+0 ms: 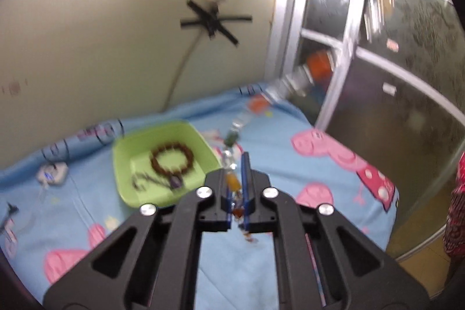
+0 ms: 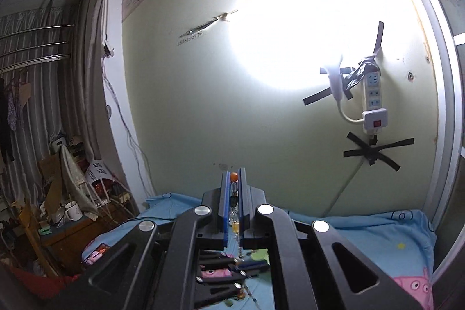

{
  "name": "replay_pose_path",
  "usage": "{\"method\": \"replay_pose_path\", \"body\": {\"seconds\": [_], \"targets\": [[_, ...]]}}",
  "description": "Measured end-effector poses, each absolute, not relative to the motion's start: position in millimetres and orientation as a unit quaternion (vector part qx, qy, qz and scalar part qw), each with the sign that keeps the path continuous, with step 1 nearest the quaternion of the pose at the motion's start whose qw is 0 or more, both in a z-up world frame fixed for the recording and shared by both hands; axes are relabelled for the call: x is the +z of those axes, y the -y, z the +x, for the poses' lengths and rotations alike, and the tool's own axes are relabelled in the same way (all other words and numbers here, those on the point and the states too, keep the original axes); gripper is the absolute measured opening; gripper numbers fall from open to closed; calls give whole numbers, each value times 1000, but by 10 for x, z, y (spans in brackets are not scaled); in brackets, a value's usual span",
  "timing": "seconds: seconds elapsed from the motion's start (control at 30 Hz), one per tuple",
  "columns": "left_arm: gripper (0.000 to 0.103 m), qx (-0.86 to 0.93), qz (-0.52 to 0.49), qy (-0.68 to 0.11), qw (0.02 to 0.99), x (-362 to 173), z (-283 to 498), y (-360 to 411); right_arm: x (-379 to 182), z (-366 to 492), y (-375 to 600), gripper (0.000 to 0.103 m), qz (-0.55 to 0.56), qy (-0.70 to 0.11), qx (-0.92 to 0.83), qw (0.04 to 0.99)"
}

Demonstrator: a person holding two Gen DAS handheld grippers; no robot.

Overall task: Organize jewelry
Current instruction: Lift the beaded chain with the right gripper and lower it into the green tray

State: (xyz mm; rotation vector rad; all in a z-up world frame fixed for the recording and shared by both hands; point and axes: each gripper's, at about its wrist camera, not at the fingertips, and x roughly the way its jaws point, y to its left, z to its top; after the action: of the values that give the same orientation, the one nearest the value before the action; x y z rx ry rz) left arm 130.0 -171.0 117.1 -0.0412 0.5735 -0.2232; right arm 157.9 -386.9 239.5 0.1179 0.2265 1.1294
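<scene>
Two hand-held grippers, left (image 1: 235,179), right (image 2: 234,193), pinching glassy multicoloured bead strand (image 1: 232,161)

My left gripper (image 1: 237,188) is up off the blue bedsheet (image 1: 290,164), tilted down toward it, its blue-padded jaws pinched on the beaded chain (image 1: 234,182), which runs up and away from the tips and dangles a bit behind them. My right gripper (image 2: 236,193) sits higher above the same bedsheet, pointing nearly level at the wall, jaws clamped on the chain with an orange bead at the tips and the rest hanging down between the fingers. In the right wrist view my left gripper shows below the right one, closer to the sheet.
</scene>
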Motion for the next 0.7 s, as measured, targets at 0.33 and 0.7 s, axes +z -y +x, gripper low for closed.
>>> {"method": "replay_pose_path", "body": {"seconds": [0.33,0.7], "targets": [[5,-72,-17,-296,952,1495,2071,1282,2014,2499,3276,0,86,-178,521,830],[5,-50,-45,-389,919,510,2597,858,771,3102,2535,0,89,-295,521,796]]}}
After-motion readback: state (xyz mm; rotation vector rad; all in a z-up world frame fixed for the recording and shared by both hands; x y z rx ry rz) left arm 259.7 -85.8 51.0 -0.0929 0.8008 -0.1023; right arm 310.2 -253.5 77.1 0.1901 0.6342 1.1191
